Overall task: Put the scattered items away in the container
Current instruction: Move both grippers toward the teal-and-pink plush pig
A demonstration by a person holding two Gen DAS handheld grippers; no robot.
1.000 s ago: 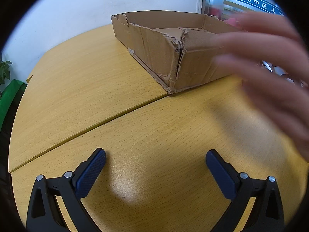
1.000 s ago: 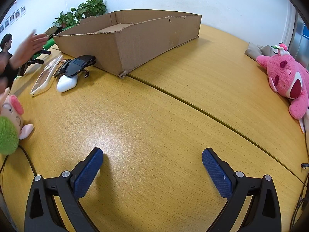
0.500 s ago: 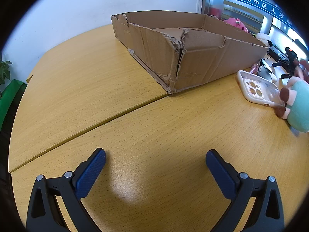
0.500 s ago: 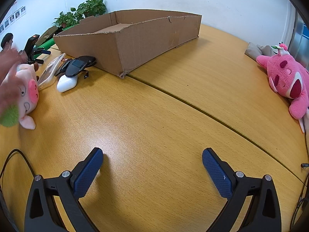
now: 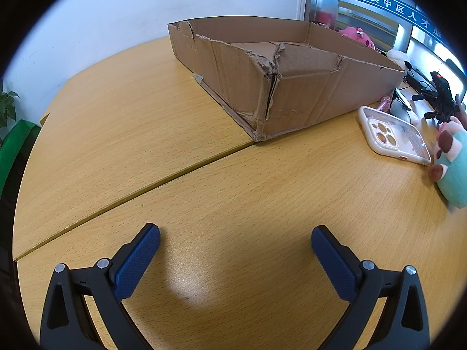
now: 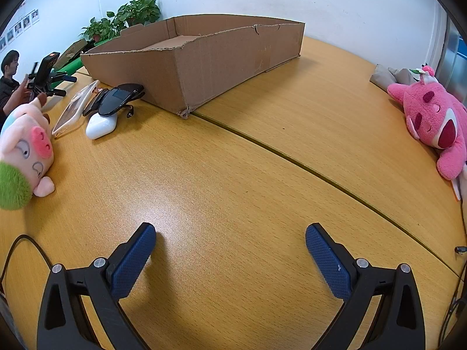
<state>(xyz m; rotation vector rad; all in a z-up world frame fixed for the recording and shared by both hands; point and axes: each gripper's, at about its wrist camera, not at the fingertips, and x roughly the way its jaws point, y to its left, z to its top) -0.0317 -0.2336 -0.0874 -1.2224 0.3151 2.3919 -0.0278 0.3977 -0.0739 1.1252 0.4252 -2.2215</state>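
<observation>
Cardboard box [image 6: 198, 67] on desk [image 6: 233, 175], contents hidden; phone case [image 5: 394, 134], pig plush [image 6: 26, 145] beside. Both claws, left claw [image 5: 235, 248] and right claw [image 6: 230, 246], spread wide, empty.

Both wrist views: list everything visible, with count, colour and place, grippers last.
cardboard box: 1, brown, open top, far middle of table
table: 1, light wood, seam running across
phone case: 1, white, beside box
pig plush: 1, pink with green, near phone case
white case: 1, white, under black device
black device: 1, black, against box corner
pink bear plush: 1, pink, table's right edge
plants: several, green, behind box
person: 1, dark top, background
left gripper: open, empty
right gripper: open, empty
</observation>
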